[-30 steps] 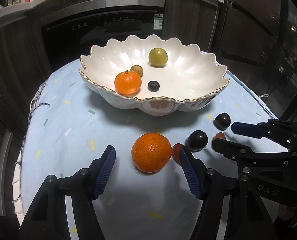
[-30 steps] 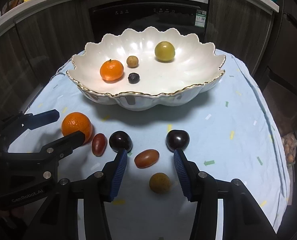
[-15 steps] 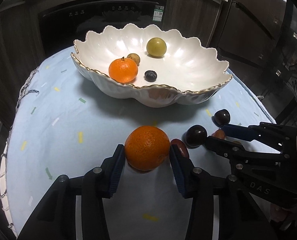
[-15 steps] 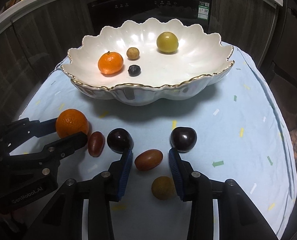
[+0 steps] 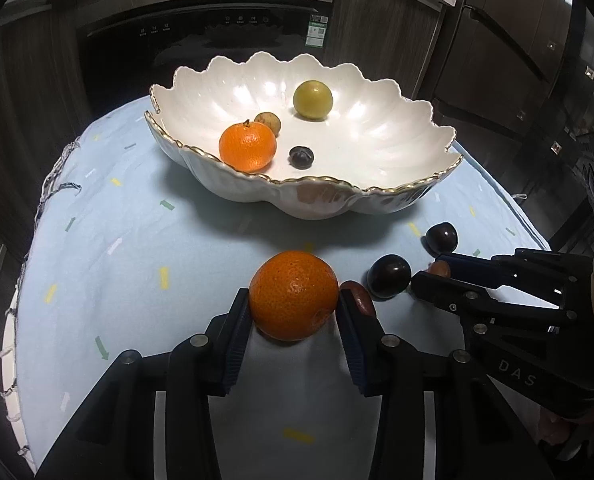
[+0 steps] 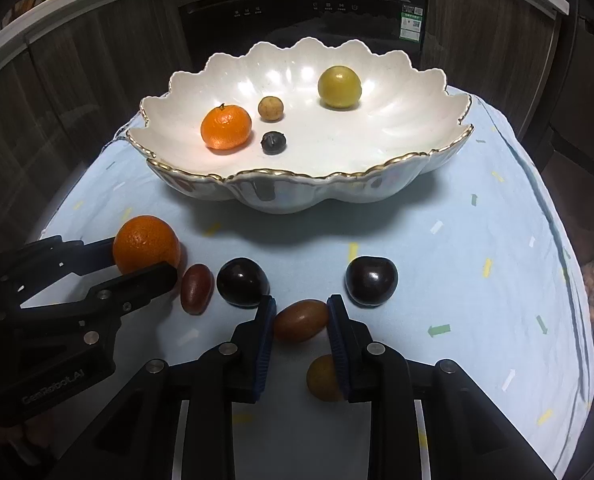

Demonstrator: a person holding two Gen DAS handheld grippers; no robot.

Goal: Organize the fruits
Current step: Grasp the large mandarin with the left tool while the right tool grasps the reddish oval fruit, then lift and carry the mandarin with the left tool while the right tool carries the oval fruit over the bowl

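A large orange lies on the pale blue cloth in front of the white scalloped bowl. My left gripper is closing on it, and both pads press its sides. In the right wrist view, my right gripper is closing on a red-brown oval fruit, with a pad against each end. The bowl holds a mandarin, a yellow-green fruit, a small tan fruit and a small dark fruit.
Loose on the cloth are two dark plums, a second red oval fruit beside the left gripper, and a tan round fruit under the right finger. Dark cabinets and an oven stand behind the round table.
Both grippers have narrowed from wide open. The left pads now touch the orange, and the right pads now touch the red-brown oval fruit. Neither hand has shifted much.
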